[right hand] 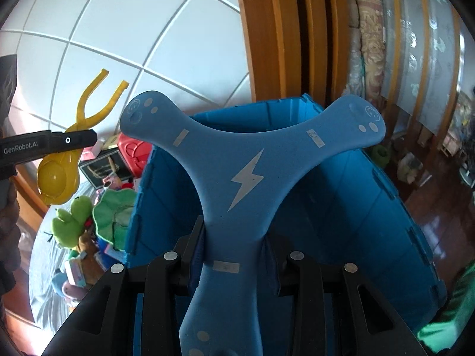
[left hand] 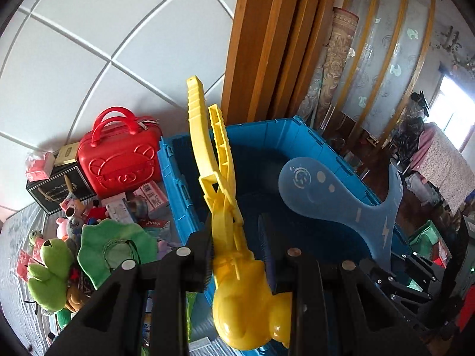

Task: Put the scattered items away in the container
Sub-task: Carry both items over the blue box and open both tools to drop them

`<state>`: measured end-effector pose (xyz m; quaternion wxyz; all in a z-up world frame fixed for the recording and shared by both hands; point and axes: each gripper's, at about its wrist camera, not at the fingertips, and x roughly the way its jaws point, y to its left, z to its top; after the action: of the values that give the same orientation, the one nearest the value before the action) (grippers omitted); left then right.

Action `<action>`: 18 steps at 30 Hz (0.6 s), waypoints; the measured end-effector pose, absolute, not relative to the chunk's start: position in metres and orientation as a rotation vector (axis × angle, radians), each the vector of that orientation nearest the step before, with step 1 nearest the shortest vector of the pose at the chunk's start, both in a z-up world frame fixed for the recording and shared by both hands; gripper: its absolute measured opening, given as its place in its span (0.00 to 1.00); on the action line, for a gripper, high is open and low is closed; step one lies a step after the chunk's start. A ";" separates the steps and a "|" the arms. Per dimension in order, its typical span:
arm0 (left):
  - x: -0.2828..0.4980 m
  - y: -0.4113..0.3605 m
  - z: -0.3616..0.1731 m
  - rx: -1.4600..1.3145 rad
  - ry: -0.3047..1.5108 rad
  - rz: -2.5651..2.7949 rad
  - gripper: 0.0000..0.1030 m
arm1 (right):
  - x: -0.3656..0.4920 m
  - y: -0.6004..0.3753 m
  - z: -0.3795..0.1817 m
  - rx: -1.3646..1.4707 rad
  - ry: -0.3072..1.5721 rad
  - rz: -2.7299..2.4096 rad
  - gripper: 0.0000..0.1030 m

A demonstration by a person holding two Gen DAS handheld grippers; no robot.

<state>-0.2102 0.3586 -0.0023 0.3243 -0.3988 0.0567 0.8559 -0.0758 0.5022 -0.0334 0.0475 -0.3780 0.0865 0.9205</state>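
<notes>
Two grippers, each clamped on one toy, both above one blue crate (left hand: 297,136).

At far left, on the grey bedsheet (left hand: 17,237): one red case (left hand: 118,157) with two handles, one black box (left hand: 56,190), one green frog plush (left hand: 50,273), one green leaf-shaped plush (left hand: 115,249), several small pink boxes too jumbled to count.

Next, left gripper (left hand: 237,255), jaws closed tight on the neck of one yellow snowball tongs (left hand: 228,237). Glossy yellow plastic, two ribbed handles, one round scoop. Long axis running up the left wrist view, handles pointing up and away toward the tiled wall (left hand: 104,29), scoop nearest the camera.

Then right gripper (right hand: 234,252), jaws part-way closed on one arm of one blue boomerang (right hand: 234,178). Matte blue foam, three arms, one white lightning bolt at the centre, pale dots and stripes on the arms. Held arm pointing back at the camera, the other two spreading left and right over the crate's opening.
</notes>
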 end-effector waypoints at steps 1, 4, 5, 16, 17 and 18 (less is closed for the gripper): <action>-0.211 0.365 -0.003 -1.048 0.156 2.239 0.26 | -0.075 0.508 -0.035 -1.156 0.272 2.802 0.33; -0.212 0.382 -0.004 -1.048 0.182 2.222 0.26 | -0.074 0.518 -0.038 -1.162 0.283 2.785 0.33; -0.212 0.388 -0.005 -1.049 0.190 2.215 0.26 | -0.073 0.521 -0.040 -1.165 0.287 2.781 0.33; -0.216 0.440 -0.015 -1.065 0.265 2.137 0.26 | -0.070 0.550 -0.052 -1.200 0.329 2.720 0.33; -0.216 0.445 -0.016 -1.063 0.272 2.128 0.26 | -0.070 0.550 -0.053 -1.201 0.330 2.716 0.33; -0.215 0.449 -0.016 -1.060 0.279 2.122 0.26 | -0.070 0.552 -0.053 -1.201 0.333 2.712 0.33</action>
<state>-0.2152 0.4487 -0.0162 0.3676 -0.4128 0.1088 0.8262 -0.0700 0.5523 -0.0530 0.0787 -0.4011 0.1111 0.9059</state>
